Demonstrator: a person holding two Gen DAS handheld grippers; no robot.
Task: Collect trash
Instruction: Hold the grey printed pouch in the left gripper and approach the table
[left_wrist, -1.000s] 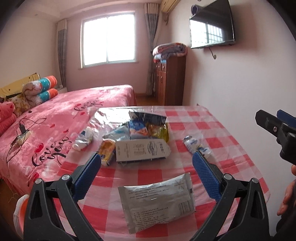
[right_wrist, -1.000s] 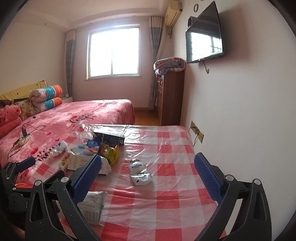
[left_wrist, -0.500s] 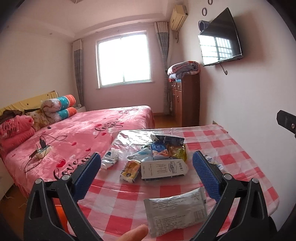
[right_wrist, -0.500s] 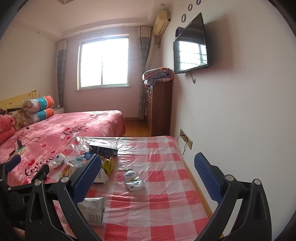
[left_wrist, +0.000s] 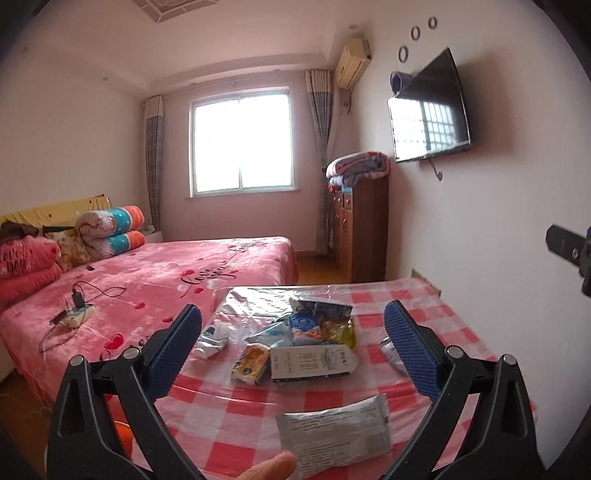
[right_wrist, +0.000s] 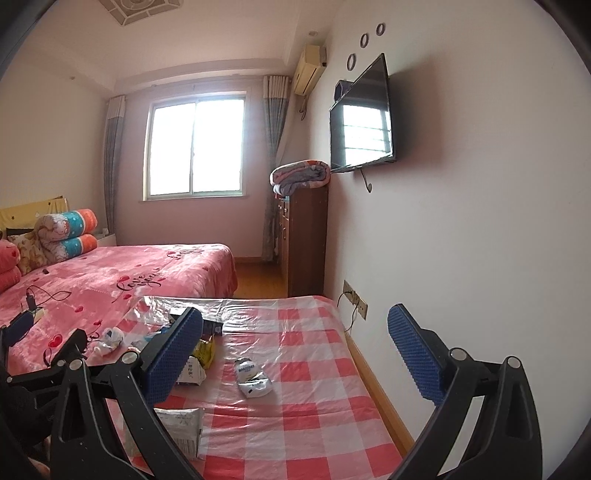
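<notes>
Trash lies scattered on the checked desk (left_wrist: 465, 317), and neither claw has anything in it, so the job looks to be at the approach stage, before the first pick-up.

Left claw (left_wrist: 291, 332) is spread wide and empty, held above the near edge of the desk. Closest to it, just below and between its fingers, lies a flat grey foil packet (left_wrist: 334, 434); a fingertip (left_wrist: 269, 468) of the holder shows at the bottom edge, close to the packet's near corner. Further ahead, between the fingers, sits a cluster: a white printed carton (left_wrist: 312, 361), a small yellow wrapper (left_wrist: 251, 363) touching its left side, and blue and yellow snack bags (left_wrist: 321, 326) behind it. A crumpled white wrapper (left_wrist: 212, 338) lies just beside the left finger.

Right claw (right_wrist: 295, 350) is likewise wide open and empty. Ahead of it and slightly left of centre lies a crushed white packet (right_wrist: 253, 376), apart from the cluster.

Judging by this, the grey packet is the likely first target: the left claw would need to tip down, straddle it and close on an edge, since so flat a thing gives little to bite. No bin is clearly visible.
</notes>
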